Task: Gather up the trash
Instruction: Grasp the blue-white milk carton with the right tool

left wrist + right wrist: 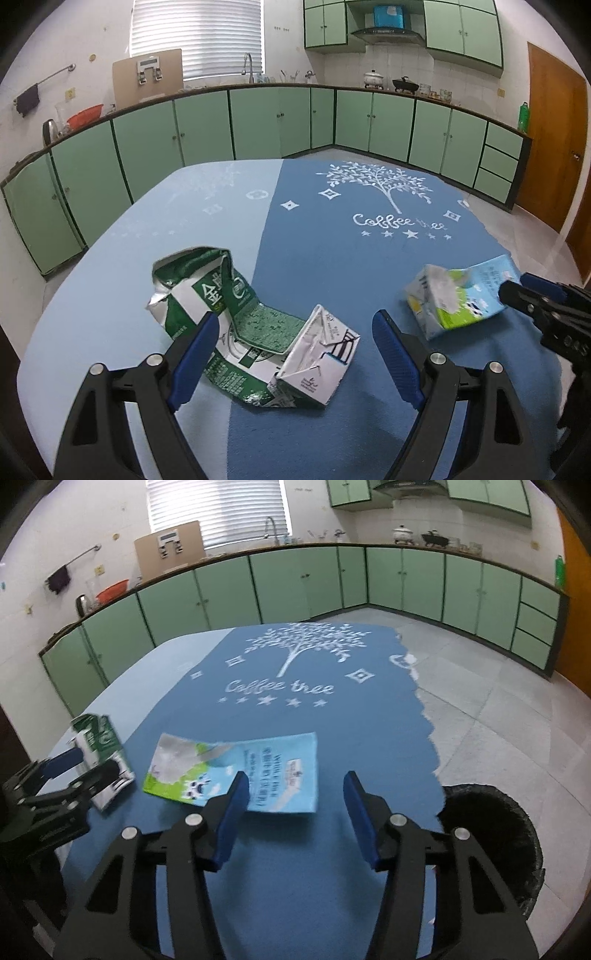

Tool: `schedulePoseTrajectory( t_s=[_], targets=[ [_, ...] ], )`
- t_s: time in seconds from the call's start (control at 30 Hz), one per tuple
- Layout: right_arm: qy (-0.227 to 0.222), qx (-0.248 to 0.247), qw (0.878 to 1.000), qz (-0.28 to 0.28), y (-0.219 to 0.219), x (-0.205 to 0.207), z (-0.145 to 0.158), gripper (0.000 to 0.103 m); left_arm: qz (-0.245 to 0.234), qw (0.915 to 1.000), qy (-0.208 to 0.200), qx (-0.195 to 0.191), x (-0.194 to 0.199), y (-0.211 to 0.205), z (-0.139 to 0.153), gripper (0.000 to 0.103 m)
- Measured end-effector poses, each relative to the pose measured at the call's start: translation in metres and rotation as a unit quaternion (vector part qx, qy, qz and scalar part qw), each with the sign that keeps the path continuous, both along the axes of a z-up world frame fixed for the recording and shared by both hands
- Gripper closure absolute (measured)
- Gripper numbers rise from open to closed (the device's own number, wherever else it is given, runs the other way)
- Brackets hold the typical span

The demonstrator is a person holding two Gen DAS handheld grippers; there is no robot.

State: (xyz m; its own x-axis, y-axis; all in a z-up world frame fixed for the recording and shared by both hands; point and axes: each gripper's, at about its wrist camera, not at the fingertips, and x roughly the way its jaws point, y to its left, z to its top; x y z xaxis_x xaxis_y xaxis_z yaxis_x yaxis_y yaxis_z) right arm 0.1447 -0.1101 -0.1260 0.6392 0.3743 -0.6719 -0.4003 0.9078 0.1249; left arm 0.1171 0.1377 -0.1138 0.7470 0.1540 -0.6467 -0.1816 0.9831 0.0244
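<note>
A crushed green and white carton (221, 295) lies on the blue tablecloth (332, 258). My left gripper (295, 354) is open, one finger on either side of the carton, and its pads do not press on it. A flattened light-blue milk carton (273, 764) lies further right. My right gripper (295, 786) is open around the carton's near end, with a gap at the right pad. In the left wrist view the right gripper (517, 286) sits at the end of the light-blue carton (458, 295). In the right wrist view the left gripper (94, 762) is at the green carton (99, 734).
A bin lined with a black bag (491, 849) stands on the tiled floor just past the table's near right edge. Green kitchen cabinets (258, 122) run along the far walls. A wooden door (554, 140) is at the right.
</note>
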Motion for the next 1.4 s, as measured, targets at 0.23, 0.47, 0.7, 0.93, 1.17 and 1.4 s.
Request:
schedulePoseTrajectory(
  t_s=[0.23, 0.47, 0.7, 0.93, 1.17, 1.4],
  targets=[
    [0.010, 0.002, 0.999, 0.032, 0.013, -0.018, 0.002, 0.054, 0.020, 0.9998, 0.001, -0.001, -0.002, 0.013, -0.002, 0.020],
    [0.020, 0.009, 0.998, 0.066, 0.027, -0.032, 0.007, 0.054, 0.027, 0.9996, -0.004, -0.002, -0.006, 0.020, -0.001, 0.020],
    [-0.007, -0.010, 0.999, 0.053, 0.024, -0.026, 0.008, 0.036, 0.029, 0.9996, -0.007, -0.005, -0.008, 0.022, 0.001, 0.020],
    [-0.028, -0.041, 0.995, 0.086, 0.028, -0.012, 0.003, 0.021, 0.029, 0.9995, -0.007, -0.006, -0.007, 0.021, 0.000, 0.020],
    [-0.015, -0.037, 0.992, 0.118, 0.037, -0.004, -0.001, 0.021, 0.030, 0.9995, -0.005, -0.002, -0.004, 0.022, -0.002, 0.018],
    [0.003, -0.035, 0.989, 0.146, 0.046, -0.001, -0.004, 0.049, 0.030, 0.9995, -0.006, -0.002, -0.002, 0.023, -0.002, 0.017]
  ],
)
